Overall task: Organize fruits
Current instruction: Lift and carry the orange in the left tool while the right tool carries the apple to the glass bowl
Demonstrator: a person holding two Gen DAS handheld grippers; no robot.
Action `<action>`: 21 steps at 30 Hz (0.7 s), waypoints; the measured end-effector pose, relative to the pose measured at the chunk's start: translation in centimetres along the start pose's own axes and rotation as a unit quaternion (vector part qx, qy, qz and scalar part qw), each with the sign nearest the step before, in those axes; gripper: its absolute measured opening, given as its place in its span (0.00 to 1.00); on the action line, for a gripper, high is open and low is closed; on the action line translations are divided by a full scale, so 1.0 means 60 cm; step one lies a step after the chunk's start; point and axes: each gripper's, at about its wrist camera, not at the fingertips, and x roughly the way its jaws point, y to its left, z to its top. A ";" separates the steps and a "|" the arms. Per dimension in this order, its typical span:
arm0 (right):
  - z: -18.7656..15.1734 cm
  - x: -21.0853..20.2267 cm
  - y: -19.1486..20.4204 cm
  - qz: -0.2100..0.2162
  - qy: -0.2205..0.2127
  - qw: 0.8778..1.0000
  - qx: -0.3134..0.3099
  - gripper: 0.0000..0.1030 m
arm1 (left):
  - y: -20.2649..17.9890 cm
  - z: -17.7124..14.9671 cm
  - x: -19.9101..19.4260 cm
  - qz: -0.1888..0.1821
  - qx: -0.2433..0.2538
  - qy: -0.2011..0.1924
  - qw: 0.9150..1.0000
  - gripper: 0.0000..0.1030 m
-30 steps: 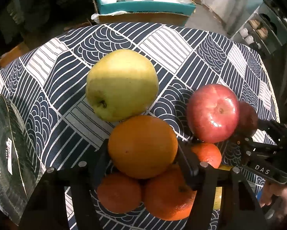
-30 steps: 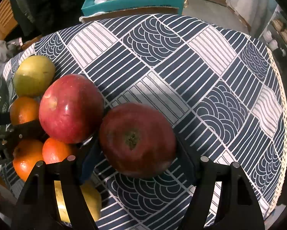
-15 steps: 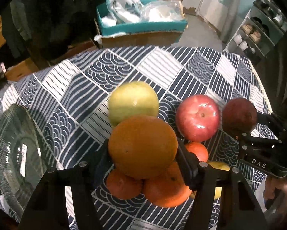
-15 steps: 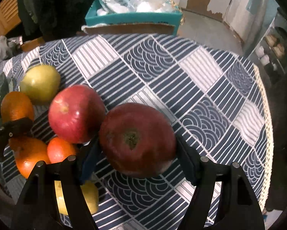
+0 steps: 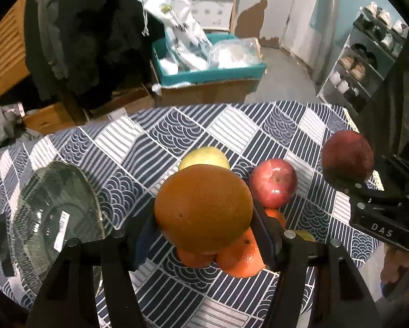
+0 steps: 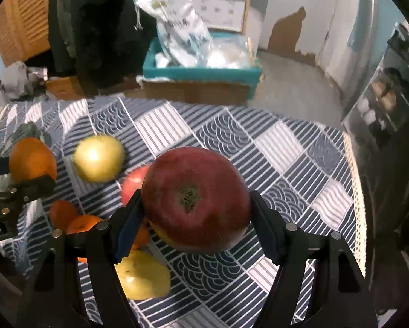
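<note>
My left gripper (image 5: 204,227) is shut on a large orange (image 5: 203,209), held above the table. My right gripper (image 6: 196,218) is shut on a dark red apple (image 6: 194,198), also lifted; that apple (image 5: 346,158) shows at the right of the left wrist view. On the patterned tablecloth below lie a yellow-green apple (image 6: 99,158), a bright red apple (image 5: 272,183), several small oranges (image 5: 240,257) and a yellow fruit (image 6: 142,276). A clear glass bowl (image 5: 54,213) stands at the left of the table.
The round table (image 6: 272,147) has a navy and white cloth; its right edge is near my right gripper. Behind it are a teal box with plastic bags (image 5: 204,65), a cardboard box, dark clothing and a shoe rack (image 5: 368,54).
Both grippers have risen with their fruit, and the fruit left on the table now looks smaller and farther below. More of the glass bowl and the room behind has come into view.
</note>
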 end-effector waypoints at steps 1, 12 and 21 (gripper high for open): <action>0.003 -0.008 0.003 0.001 -0.006 1.000 0.000 0.72 | 0.001 0.000 -0.006 0.000 -0.001 -0.005 1.000 0.64; 0.026 -0.082 0.025 0.008 -0.060 0.998 -0.002 0.72 | 0.023 0.000 -0.086 0.005 -0.011 -0.057 0.998 0.64; 0.037 -0.130 0.046 0.023 -0.094 0.995 -0.006 0.72 | 0.035 -0.005 -0.141 0.005 -0.016 -0.092 0.996 0.64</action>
